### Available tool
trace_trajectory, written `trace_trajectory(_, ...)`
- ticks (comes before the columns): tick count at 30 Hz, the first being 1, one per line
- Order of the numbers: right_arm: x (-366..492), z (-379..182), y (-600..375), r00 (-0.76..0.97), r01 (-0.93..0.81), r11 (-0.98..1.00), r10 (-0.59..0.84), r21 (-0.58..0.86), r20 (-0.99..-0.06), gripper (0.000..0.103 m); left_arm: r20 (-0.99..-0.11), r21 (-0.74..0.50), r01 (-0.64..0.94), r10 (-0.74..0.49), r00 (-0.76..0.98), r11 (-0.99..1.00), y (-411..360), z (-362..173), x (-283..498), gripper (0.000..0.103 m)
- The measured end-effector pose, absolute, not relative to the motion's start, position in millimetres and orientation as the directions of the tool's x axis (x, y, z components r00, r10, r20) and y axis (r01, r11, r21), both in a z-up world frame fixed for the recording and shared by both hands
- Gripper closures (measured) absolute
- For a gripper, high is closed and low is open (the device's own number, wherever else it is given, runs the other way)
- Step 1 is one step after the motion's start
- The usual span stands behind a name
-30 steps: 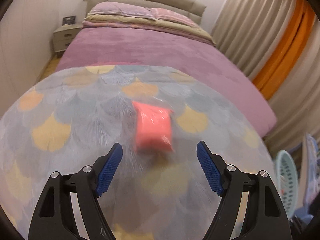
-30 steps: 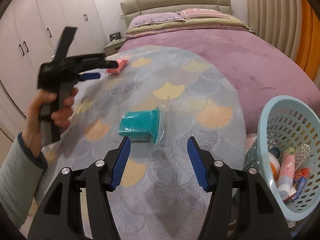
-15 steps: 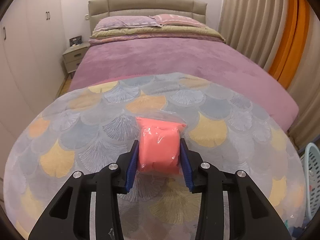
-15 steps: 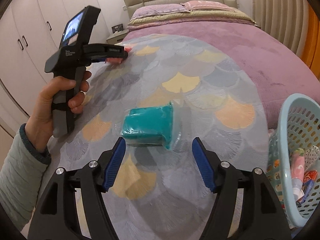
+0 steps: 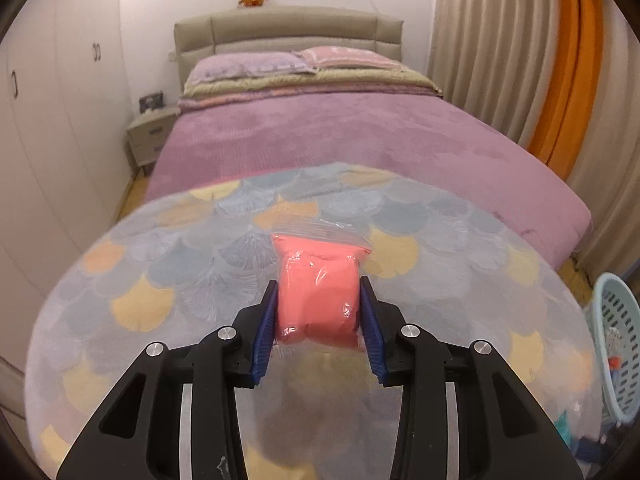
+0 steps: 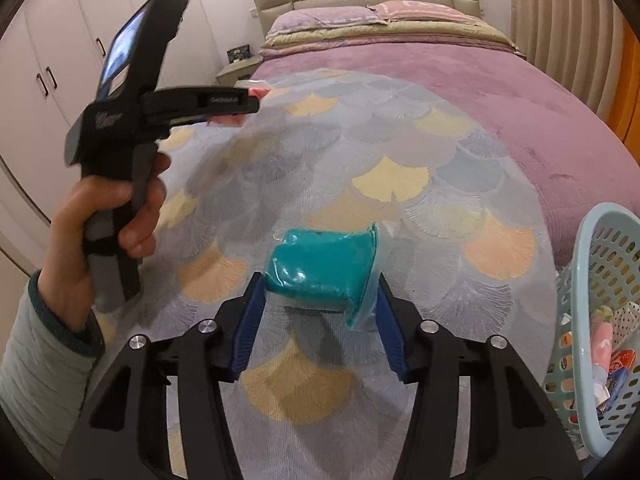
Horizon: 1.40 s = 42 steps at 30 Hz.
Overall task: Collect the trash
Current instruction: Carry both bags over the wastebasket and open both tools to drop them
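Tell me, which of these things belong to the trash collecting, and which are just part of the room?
Belonging to the job:
pink bag, clamped in the left gripper
teal bag, between the right gripper pads
light blue basket, already holding wrappers

Just part of the room:
bed
patterned table cover
nightstand
curtains

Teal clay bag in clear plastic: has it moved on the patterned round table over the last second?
Yes. The teal clay bag now hangs lifted in the right claw, its shadow on the patterned table.

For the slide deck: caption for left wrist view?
Left gripper shut on pink bag above the fan-patterned tablecloth.
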State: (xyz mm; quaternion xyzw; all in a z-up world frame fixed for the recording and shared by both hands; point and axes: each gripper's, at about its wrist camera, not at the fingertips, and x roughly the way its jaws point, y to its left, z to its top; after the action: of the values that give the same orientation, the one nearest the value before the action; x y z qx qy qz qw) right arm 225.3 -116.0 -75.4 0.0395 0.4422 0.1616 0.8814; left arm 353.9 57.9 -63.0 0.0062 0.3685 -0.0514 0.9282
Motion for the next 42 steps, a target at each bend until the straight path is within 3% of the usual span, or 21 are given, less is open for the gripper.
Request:
trace_trajectory(12,195.1,-20.9,-201.0,0.697,-0.074,0.965,0.230,0.250,-0.679,0.054,-0.558,-0.063,0.327,-0.305,0.772,0.943,-16.7,10.2,269.2,0.066)
trace_trajectory(24,151.2,-0.2,-299.9,0.755,0.125,0.965,0.059,0.232,-0.653,0.054,-0.521,-0.045,0.532,-0.474,0.710,0.846,-124.8,20.8,213.5,0.066)
trace_trajectory(35,143.2,-29.1,-375.2,0.707,0.297,0.927,-0.053,0.228,-0.705,0.054,-0.547,-0.047,0.616,-0.536,0.643,0.787,-192.6,11.1,201.4,0.066)
trace_trajectory(42,147.2,-52.6,-404.2,0.676,0.350,0.904,-0.061,0.247,-0.734,0.054,-0.617,-0.168,0.657,-0.598,0.511,0.735,-227.6,-17.9,220.0,0.066)
